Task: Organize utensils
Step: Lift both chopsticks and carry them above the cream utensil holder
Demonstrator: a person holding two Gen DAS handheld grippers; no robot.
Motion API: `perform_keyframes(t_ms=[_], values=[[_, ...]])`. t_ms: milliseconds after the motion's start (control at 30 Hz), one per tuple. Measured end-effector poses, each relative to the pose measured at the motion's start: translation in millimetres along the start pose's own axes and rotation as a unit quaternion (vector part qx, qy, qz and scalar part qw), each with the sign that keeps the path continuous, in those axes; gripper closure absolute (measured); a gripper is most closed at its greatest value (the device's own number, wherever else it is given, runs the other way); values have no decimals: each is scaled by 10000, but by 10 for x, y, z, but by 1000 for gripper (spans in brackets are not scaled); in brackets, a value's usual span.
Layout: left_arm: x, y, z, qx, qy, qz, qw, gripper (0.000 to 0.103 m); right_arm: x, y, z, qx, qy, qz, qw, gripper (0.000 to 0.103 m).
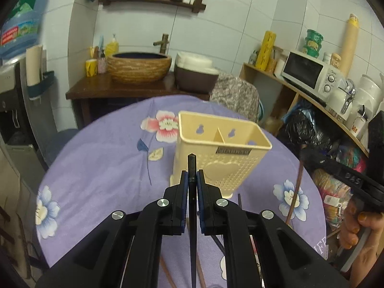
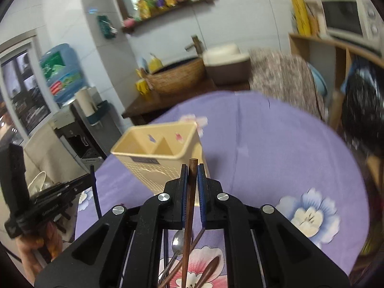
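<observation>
Closest to me, my left gripper (image 1: 192, 175) has its blue-padded jaws clamped on a thin black chopstick (image 1: 192, 168), whose blunt tip pokes up just past the fingertips while the rest runs back beneath the gripper body. My right gripper (image 2: 192, 170) is likewise pressed together on a reddish-brown wooden chopstick (image 2: 191, 180), its square end standing a little above the pads. Beneath the right gripper, on the purple floral tablecloth (image 2: 276, 144), I see a silver metal spoon (image 2: 177, 241) and a dark brown wooden spoon (image 2: 210, 267) lying among further brown sticks. Just ahead of both grippers stands the cream plastic two-compartment utensil holder (image 1: 216, 158), upright on the cloth, with a perforated front and a small metal nameplate; from the left gripper it sits slightly to the right, from the right gripper slightly to the left, and both compartments look empty. Well beyond the table I make out a woven brown basin (image 1: 139, 66) on a dark wooden stand, and off to the right a white microwave oven (image 1: 312, 74) on a shelf.
</observation>
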State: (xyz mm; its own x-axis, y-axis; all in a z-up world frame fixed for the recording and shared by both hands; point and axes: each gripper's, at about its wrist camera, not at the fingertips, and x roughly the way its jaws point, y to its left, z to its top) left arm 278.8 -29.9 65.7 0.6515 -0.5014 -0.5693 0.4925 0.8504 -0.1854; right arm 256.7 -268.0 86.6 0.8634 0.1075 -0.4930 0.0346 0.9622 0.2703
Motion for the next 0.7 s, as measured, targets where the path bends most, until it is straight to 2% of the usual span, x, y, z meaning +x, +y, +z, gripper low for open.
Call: perform_keyframes(t_ms=[133, 300, 533, 700], values=[[-129, -9, 73, -2, -179, 162, 9997, 94, -210, 84, 48, -259, -102, 92, 9996, 94], [-270, 80, 133, -237, -510, 119, 9983, 95, -359, 85, 100, -425, -258, 72, 9987, 95], [-377, 133, 169, -342, -662, 57, 9972, 95, -499, -3, 182, -433, -427, 84, 9981, 95], [-448, 187, 329, -260, -754, 247, 9965, 95, -501, -33, 359, -562, -506, -125, 9971, 95]])
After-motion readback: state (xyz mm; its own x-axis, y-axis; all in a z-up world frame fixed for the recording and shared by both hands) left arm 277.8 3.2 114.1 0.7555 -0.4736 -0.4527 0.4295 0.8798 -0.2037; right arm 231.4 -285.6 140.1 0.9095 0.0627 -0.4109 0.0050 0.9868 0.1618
